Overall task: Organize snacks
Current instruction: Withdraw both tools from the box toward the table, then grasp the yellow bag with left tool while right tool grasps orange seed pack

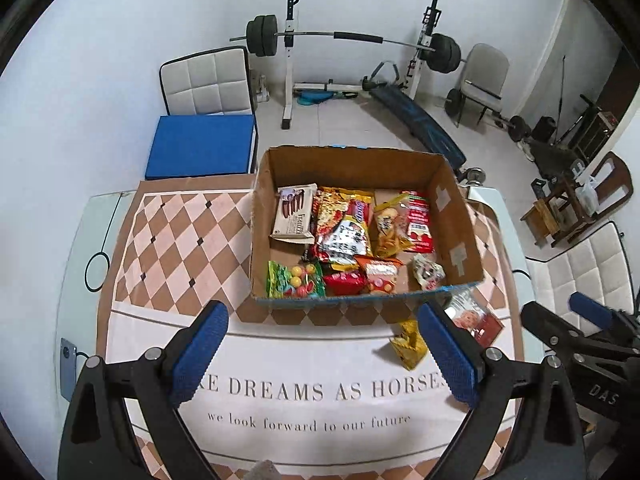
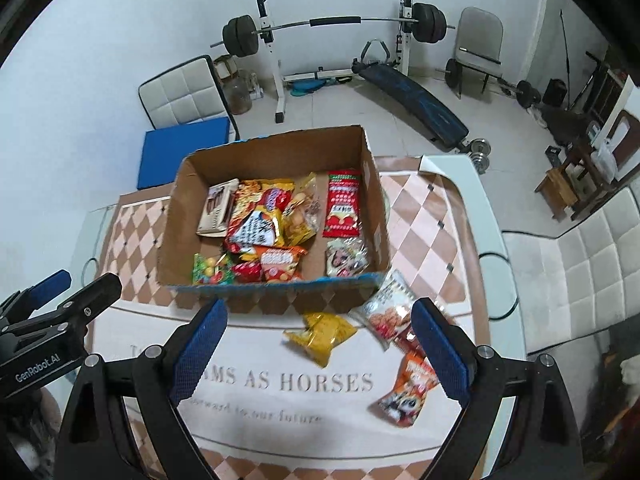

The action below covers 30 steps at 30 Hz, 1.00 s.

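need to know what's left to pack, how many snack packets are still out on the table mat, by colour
yellow packet: 1
white packet with a red end: 1
orange packet: 1
total: 3 loose on the table mat, all in front of the cardboard box

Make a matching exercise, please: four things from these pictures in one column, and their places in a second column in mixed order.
Things:
1. yellow packet
2. long red packet
3. orange packet
4. green candy bag

Places:
A. in the cardboard box, near left corner
B. on the tablecloth, beside the right gripper's right finger
C. on the tablecloth, just outside the box's front wall
D. in the box, along its right wall

Pairs: 1-C, 2-D, 3-B, 4-A
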Each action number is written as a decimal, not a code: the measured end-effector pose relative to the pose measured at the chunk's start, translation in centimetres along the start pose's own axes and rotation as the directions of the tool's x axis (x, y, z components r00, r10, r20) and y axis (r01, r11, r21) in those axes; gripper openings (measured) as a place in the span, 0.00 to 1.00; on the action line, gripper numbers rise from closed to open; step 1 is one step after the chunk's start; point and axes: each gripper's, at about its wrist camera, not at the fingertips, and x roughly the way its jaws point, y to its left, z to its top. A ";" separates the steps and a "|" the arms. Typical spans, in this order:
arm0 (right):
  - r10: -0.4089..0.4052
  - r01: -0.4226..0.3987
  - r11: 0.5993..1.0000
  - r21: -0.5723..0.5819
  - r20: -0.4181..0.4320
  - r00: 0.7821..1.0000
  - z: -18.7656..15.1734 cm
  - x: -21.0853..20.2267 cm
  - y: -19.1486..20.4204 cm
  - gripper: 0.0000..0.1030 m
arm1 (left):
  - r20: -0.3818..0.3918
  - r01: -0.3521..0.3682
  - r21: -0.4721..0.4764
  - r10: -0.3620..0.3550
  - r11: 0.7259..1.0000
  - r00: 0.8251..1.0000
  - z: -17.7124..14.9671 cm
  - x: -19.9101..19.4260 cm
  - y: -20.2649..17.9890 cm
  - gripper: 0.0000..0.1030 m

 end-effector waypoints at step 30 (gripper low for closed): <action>0.214 0.053 0.852 0.521 -0.437 0.874 -15.2 20.4 -19.9 0.93 | -0.370 0.042 0.406 0.122 0.913 0.921 -6.6 21.6 -16.6 0.99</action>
